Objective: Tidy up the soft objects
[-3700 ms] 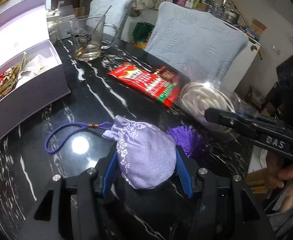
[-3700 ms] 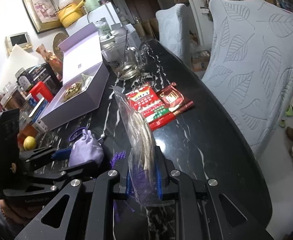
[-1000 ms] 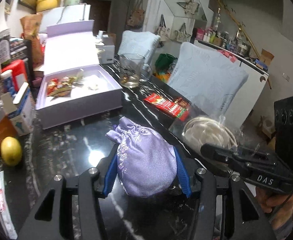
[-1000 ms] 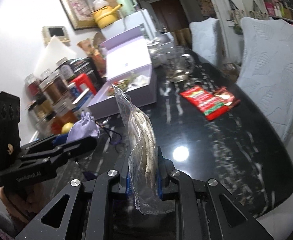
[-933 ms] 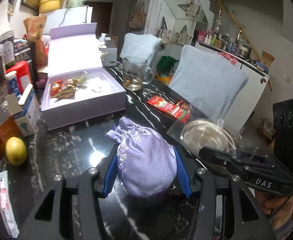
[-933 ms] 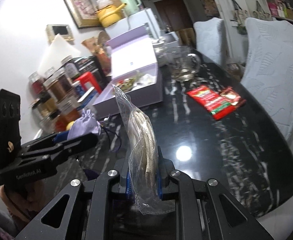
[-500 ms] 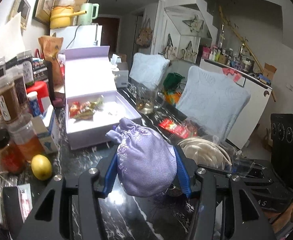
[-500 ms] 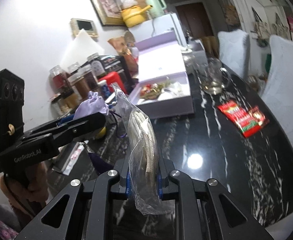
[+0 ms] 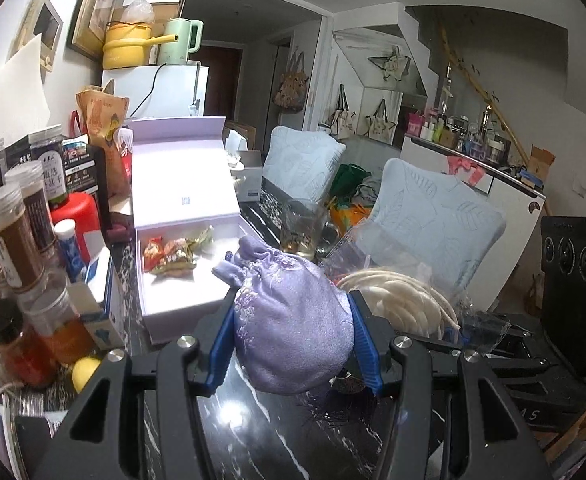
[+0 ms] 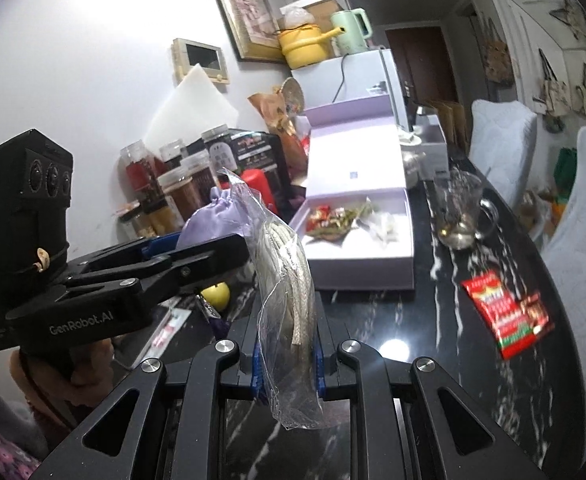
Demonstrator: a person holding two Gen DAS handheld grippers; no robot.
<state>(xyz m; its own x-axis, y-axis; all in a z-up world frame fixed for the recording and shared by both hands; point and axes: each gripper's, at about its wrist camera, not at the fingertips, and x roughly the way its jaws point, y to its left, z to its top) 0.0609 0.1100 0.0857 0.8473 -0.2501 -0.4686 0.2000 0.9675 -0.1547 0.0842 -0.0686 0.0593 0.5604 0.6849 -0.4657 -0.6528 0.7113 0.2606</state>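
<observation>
The left gripper (image 9: 291,342) pinches a lilac embroidered satin drawstring pouch (image 9: 293,320) between its blue pads, held above the black marble table (image 10: 473,320). The right gripper (image 10: 287,356) clamps a clear plastic bag of coiled white rope (image 10: 289,280) upright, beside the open lavender gift box (image 10: 369,256).

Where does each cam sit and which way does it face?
Left wrist: on the left tongs, facing along them at the lilac pouch they clamp, open lilac box beyond; right tongs' body at right.
Right wrist: on the right tongs, facing the clear bag of white cord they pinch; left tongs and a hand at left.
Shared: pouch, cord bag, box, glass mug, yellow fruit.
</observation>
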